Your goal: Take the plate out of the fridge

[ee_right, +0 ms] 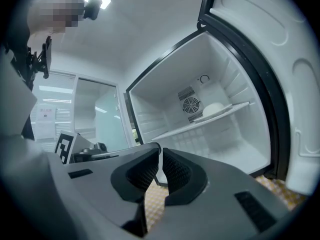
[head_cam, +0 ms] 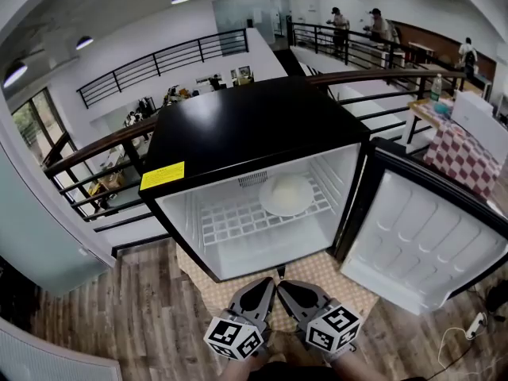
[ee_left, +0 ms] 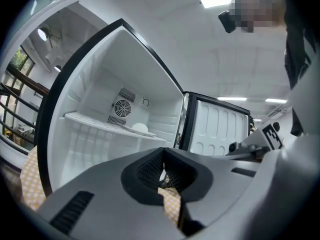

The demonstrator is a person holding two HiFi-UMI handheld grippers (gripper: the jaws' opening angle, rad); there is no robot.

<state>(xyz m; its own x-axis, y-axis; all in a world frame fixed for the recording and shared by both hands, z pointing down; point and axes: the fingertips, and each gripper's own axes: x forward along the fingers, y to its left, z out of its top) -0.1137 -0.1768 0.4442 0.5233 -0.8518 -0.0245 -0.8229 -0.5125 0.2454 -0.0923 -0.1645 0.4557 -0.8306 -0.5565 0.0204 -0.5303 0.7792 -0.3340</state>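
Plate (head_cam: pixel 286 195) lies on the white wire shelf (head_cam: pixel 226 222) inside the open fridge (head_cam: pixel 246 125), well ahead of both sets of jaws and slightly to their right. On the left, the left gripper (head_cam: pixel 268 282) points at the opening, its jaws closed tip to tip with nothing between them. Just beside it, the right gripper (head_cam: pixel 283 286) has its jaws closed and empty too. Far right of the jaws, the fridge door (head_cam: pixel 425 240) stands wide open. A checkered mat (head_cam: pixel 325 272) lies beneath the jaws.
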